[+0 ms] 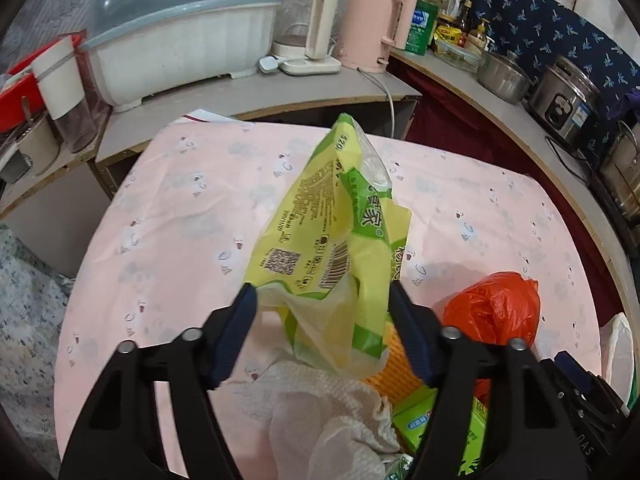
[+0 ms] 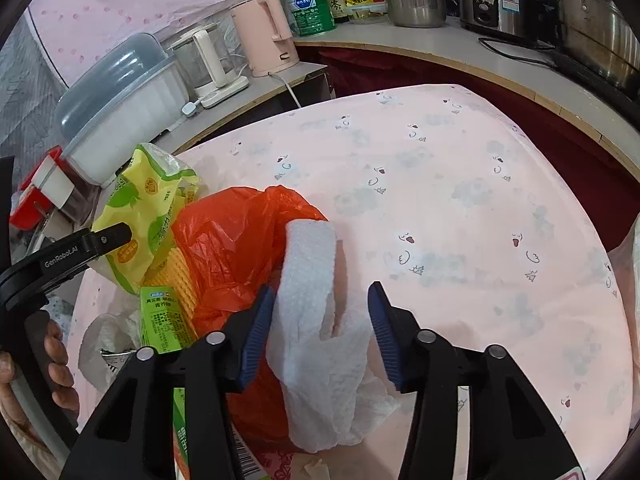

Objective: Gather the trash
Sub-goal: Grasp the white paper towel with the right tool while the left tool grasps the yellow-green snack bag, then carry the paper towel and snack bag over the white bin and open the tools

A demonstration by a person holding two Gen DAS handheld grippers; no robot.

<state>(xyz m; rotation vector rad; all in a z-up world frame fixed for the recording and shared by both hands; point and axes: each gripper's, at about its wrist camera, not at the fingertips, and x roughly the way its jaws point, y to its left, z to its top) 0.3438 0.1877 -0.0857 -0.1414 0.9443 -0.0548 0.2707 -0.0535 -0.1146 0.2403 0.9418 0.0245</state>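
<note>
While over pink worktop (image 1: 180,200), left claw (image 1: 322,300) spread around yellow-green bag (image 1: 320,232), right claw (image 2: 320,304) spread around paper towel (image 2: 316,320), orange bag (image 2: 232,248) beside.

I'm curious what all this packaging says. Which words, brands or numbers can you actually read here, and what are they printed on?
"GenRobot.AI": on the black arm of the left tool.
"家": a large white character on the green band of the yellow-green snack bag.
"DAS": partial letters on the black housing at the lower right of the left view.
Green carton, green tin, jars, snack bag's small print, QR code and barcode: too small or blurred to read.
</note>
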